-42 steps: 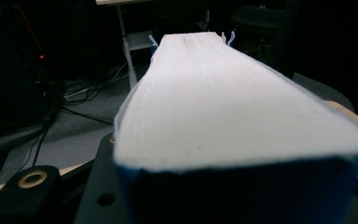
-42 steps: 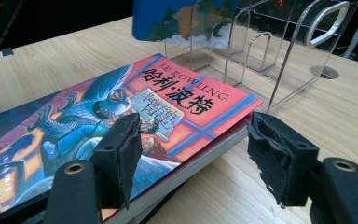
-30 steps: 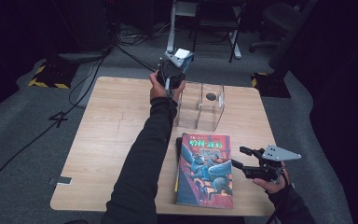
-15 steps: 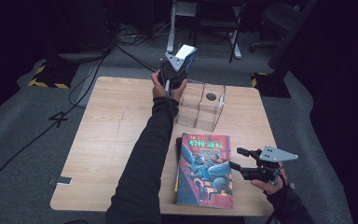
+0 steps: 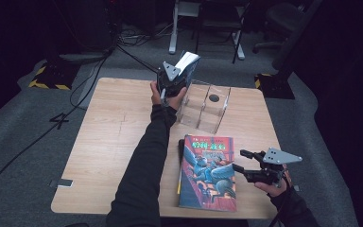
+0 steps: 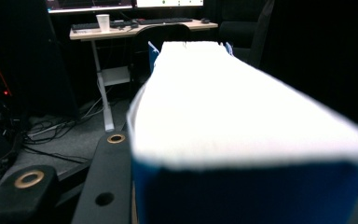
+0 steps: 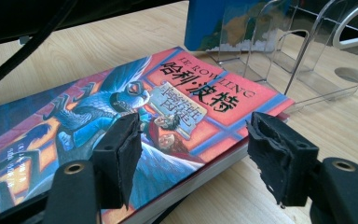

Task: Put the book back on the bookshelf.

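Left hand-held gripper [image 5: 172,81] clamped on blue book [image 5: 187,66], tilted above clear acrylic rack [image 5: 208,106]; right hand-held gripper [image 5: 243,161] jaws apart beside illustrated book [image 5: 208,172] on surface [image 5: 108,142]

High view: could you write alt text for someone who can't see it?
Left hand-held gripper holds a blue book above a clear rack. On the wooden table lies a colourful book; right hand-held gripper waits open beside it.

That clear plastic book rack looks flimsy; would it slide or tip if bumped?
Probably. The clear rack looks thin-walled and light, sitting loose on smooth wood table, so it would likely slide. Its upright dividers hold nothing now, so a knock up high might tip it.
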The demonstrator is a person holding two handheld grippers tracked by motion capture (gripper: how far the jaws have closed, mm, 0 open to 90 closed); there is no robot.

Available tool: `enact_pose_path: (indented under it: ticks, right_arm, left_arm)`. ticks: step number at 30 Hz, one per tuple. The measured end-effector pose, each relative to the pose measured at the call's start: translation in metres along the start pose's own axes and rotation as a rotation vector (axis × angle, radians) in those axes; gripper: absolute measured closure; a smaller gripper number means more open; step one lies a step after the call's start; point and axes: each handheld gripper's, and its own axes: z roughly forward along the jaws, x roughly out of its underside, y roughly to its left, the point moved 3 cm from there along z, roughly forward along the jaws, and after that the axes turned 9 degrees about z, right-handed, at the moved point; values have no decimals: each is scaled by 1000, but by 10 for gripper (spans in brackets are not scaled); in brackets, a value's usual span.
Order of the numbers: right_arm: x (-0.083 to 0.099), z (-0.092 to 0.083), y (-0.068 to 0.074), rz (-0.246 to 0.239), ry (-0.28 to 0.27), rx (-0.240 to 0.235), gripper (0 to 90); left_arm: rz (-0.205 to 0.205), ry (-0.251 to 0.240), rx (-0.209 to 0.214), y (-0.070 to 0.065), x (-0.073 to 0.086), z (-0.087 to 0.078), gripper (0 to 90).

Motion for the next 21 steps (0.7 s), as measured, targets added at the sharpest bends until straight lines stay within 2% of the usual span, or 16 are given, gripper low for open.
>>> enact_pose_path:
  ticks: [3,5,7,9,11,13,14,15,16,21]
  right_arm:
    - [0,0,2,-5,-1,0,356]
    - [0,0,3,-5,1,-2,356]
    - [0,2,3,-7,10,-7,356]
    - [1,3,4,-9,17,-7,356]
    - [2,3,3,-10,21,-7,356]
    - [3,4,3,-12,29,-7,357]
    - [4,4,3,-13,31,-8,357]
    - [4,5,4,-14,32,-12,357]
    - [4,5,4,-15,34,-14,357]
    - [5,6,6,-25,43,-21,357]
  left_arm:
    - [-39,-18,19,10,10,-10,580]
    - [-45,-19,29,13,11,-13,582]
    - [-28,-7,55,16,13,-14,570]
    - [0,11,61,17,17,-14,543]
    - [24,49,65,16,27,-12,503]
    - [44,84,85,16,41,-10,525]
    - [77,106,75,16,48,-10,546]
    - [73,99,70,16,51,-10,562]
    - [53,93,70,16,53,-12,574]
    - [22,132,8,13,51,-15,602]
